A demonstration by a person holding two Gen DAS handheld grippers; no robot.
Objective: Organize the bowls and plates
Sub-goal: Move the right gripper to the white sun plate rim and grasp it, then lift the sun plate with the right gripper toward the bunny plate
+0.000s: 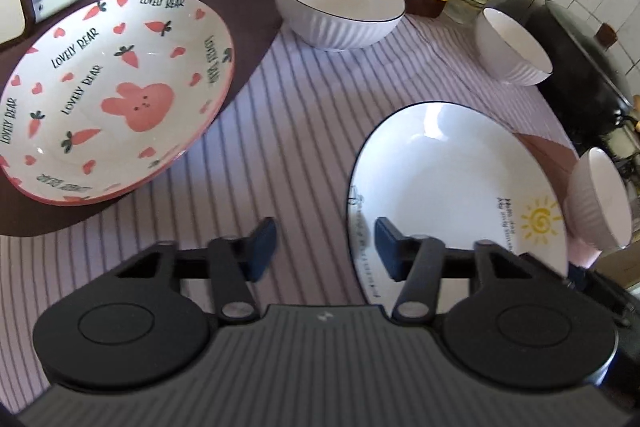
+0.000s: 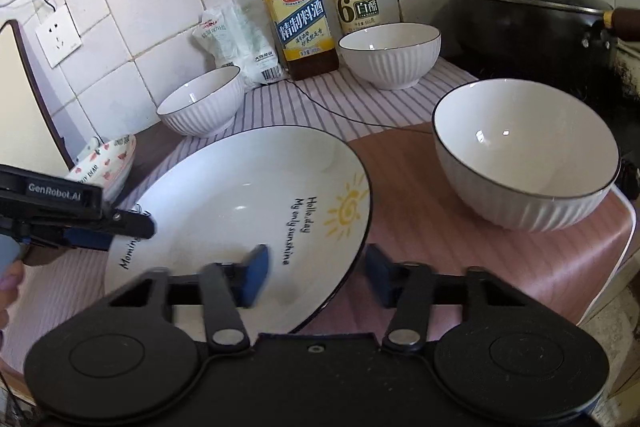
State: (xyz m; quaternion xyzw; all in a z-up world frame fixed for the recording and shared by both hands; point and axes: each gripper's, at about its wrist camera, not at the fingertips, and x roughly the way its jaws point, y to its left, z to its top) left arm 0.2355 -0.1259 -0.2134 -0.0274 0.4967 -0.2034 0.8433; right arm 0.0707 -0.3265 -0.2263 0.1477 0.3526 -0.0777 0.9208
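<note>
White glaze with a thin dark rim marks the sun plate, which lies flat on the striped cloth directly under the right gripper; that gripper's two blue pads straddle the plate's near right rim, one pad over the inside of the plate and the other outside above the pink mat, with a clear gap on both sides of the rim, so its jaws stand apart and grip nothing. The left gripper straddles the opposite rim of the same plate, one pad above the cloth and one above the plate's inside; its jaws are likewise parted around the rim without pressing it. Ahead and to the right of the right gripper a large ribbed white bowl sits on the pink mat; further ahead two more white bowls stand near the wall, one beside the seasoning bottles and one to the left by a white bag; a black lidded pot is at the far right. Ahead and to the left of the left gripper a rabbit-patterned plate rests on a dark brown mat.
</note>
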